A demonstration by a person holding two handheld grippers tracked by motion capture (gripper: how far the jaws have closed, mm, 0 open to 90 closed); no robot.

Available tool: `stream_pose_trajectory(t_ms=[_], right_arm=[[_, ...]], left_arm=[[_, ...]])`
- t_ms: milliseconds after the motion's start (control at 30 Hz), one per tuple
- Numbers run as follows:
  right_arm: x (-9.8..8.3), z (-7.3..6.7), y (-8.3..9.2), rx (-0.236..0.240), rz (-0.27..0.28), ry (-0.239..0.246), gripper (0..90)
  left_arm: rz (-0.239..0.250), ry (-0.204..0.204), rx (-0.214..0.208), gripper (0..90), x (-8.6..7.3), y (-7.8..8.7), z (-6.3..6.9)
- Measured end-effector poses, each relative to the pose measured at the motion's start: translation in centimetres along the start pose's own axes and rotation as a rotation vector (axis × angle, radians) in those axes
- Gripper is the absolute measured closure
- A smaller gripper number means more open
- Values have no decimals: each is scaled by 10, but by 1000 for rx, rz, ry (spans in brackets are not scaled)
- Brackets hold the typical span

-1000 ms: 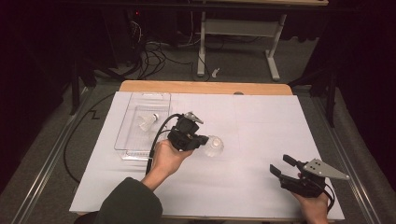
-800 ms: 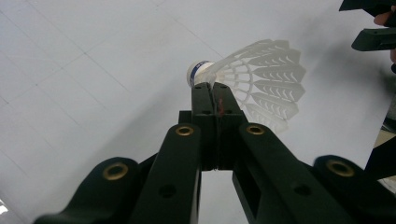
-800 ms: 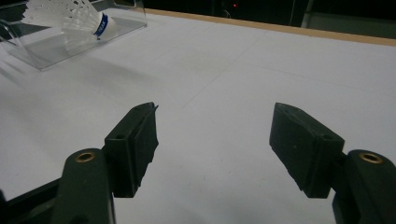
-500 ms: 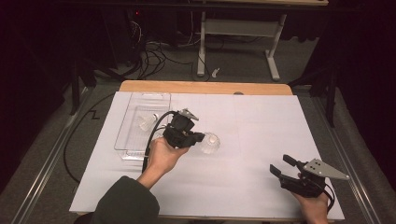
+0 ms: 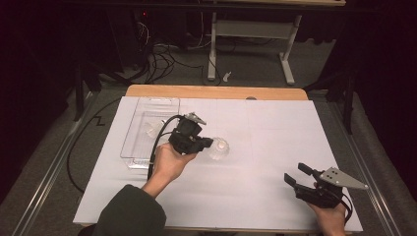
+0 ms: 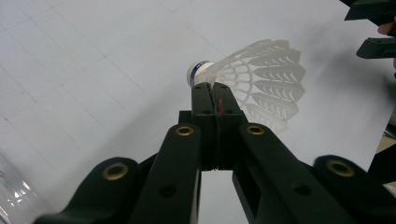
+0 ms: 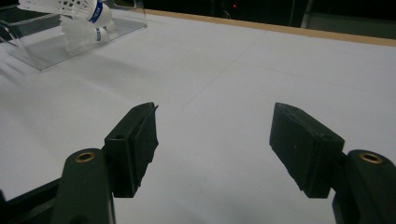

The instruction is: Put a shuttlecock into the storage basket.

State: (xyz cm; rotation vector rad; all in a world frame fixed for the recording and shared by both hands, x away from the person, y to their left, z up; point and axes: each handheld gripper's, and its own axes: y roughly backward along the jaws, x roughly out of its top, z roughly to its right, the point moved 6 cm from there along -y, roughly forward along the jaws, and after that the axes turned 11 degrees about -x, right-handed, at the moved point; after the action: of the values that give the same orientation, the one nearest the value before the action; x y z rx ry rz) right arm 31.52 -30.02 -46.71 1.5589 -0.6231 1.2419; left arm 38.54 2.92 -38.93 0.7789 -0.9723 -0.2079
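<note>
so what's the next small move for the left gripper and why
Probably carry the shuttlecock left to the clear tray and release it. The left gripper is shut on its skirt edge, one shuttlecock already lies in the tray, and the right gripper waits open, far off.

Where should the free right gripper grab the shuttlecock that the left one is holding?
At the blue-banded cork. The left gripper pinches the shuttlecock at the skirt's base, and the plastic skirt would probably flex. The right gripper stands open; come in across the cork's round sides.
</note>
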Motion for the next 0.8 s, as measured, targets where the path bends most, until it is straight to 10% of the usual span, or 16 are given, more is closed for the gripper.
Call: stream_pose_trajectory(t_ms=[800], right_arm=[[0, -1, 0, 1, 0, 1, 328]], left_arm=[[19, 11, 33, 900, 4, 19, -10]])
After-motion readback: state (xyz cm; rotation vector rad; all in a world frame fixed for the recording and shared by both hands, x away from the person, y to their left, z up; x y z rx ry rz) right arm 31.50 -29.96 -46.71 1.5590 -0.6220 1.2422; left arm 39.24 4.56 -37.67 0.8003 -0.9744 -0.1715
